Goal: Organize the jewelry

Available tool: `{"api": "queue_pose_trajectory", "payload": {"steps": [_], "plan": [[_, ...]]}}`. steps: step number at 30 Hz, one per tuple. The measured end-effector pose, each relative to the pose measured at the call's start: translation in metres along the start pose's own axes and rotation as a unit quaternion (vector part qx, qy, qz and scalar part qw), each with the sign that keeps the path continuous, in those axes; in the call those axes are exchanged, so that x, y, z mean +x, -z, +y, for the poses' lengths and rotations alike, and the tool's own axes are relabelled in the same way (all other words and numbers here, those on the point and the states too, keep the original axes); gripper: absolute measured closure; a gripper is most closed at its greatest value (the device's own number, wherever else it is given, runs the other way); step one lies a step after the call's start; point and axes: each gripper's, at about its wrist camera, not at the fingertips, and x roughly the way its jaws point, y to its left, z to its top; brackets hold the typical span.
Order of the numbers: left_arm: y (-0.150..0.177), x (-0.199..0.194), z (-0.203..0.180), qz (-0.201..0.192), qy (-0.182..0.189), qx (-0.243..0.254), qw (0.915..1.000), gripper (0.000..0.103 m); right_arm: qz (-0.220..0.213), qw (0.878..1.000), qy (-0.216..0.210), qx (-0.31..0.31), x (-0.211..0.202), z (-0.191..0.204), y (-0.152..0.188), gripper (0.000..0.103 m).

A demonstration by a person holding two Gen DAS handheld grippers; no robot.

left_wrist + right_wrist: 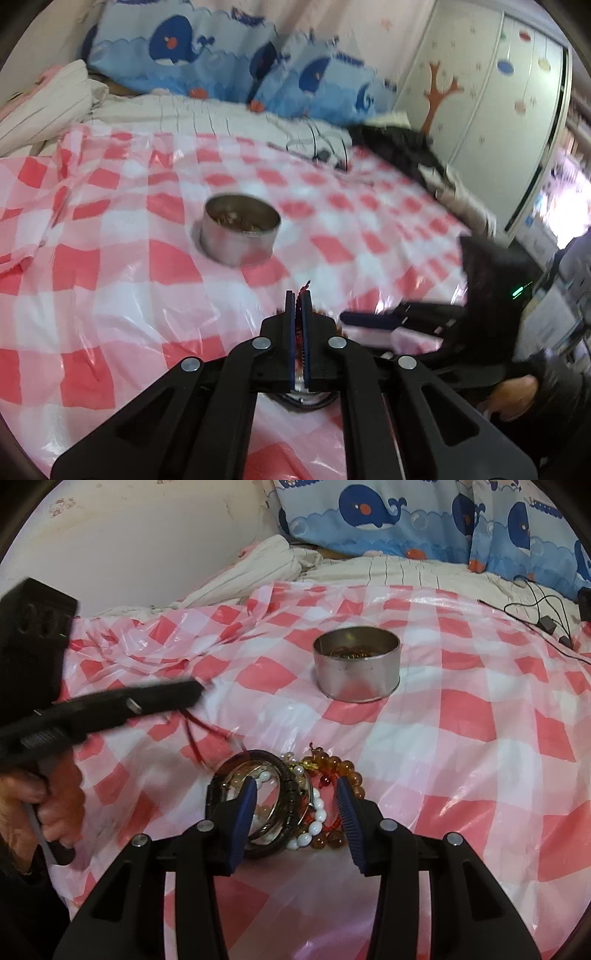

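Red cord (pixel 302 334): pinched between the left tongs (pixel 299 295), whose jaws are pressed together; a frayed red end sticks out past the tips. In the right view red strands (pixel 195 734) hang blurred under those tongs (pixel 197 690), and how far they reach I cannot tell.
Bracelets (pixel 295 801): a heap on the cloth near the bed's front edge, made of a dark braided band (pixel 286 775), white beads (pixel 314 825), amber beads (pixel 343 768) and a small red bead (pixel 324 782). The pieces overlap, so a count is not possible. The left finger (pixel 240 823) of the right tongs covers part of the band.
Right tongs (pixel 297 786): jaws wide apart, empty, one finger on each side of the heap.
Tin (pixel 356 662): round, metal, open, near the middle of the cloth, well beyond the heap. Gold-coloured pieces lie inside; in the left view the tin (pixel 240 232) is smeared by motion blur.
Cloth (pixel 461 738): pink-and-white checked plastic spread over the bed, wrinkled at its far left.
Hand (pixel 55 805): grips the left tool's handle at the left edge, partly cut off.
Pillows (pixel 388 520): blue whale print, along the bed's far edge.
Cables (pixel 546 620): black, at the far right corner.
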Motion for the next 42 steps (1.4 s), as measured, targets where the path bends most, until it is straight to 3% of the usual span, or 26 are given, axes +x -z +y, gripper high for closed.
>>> {"api": "queue_pose_trajectory", "payload": {"steps": [4, 6, 9, 12, 19, 23, 34, 42], "plan": [[-0.002, -0.002, 0.005, -0.01, -0.009, -0.012, 0.9998, 0.1, 0.022, 1.0, 0.005, -0.01, 0.018, 0.005, -0.002, 0.061], [-0.002, -0.001, 0.006, -0.005, -0.013, -0.014, 0.9998, 0.1, 0.026, 0.999, 0.005, -0.017, 0.02, 0.008, -0.001, 0.075], [-0.002, 0.002, 0.006, 0.001, -0.021, -0.01, 0.9997, 0.1, 0.024, 0.999, 0.006, -0.02, 0.018, 0.009, 0.0, 0.087], [-0.001, 0.004, 0.006, 0.006, -0.026, -0.01, 0.9996, 0.1, 0.022, 0.999, 0.008, -0.025, 0.016, 0.011, 0.001, 0.09], [0.002, 0.007, 0.007, 0.014, -0.031, -0.008, 0.9994, 0.1, -0.014, 1.0, 0.005, 0.018, -0.01, -0.008, -0.006, 0.092], [0.002, 0.008, 0.006, 0.014, -0.03, -0.008, 0.9994, 0.1, -0.028, 0.998, 0.025, 0.047, -0.019, -0.025, -0.009, 0.092], [0.0, 0.009, 0.003, 0.004, -0.037, -0.001, 0.9993, 0.1, -0.039, 0.997, 0.036, 0.057, -0.022, -0.033, -0.011, 0.092], [-0.033, 0.025, 0.002, -0.014, -0.036, 0.006, 0.9993, 0.1, -0.073, 0.993, 0.043, 0.077, -0.025, -0.046, -0.037, 0.092]]}}
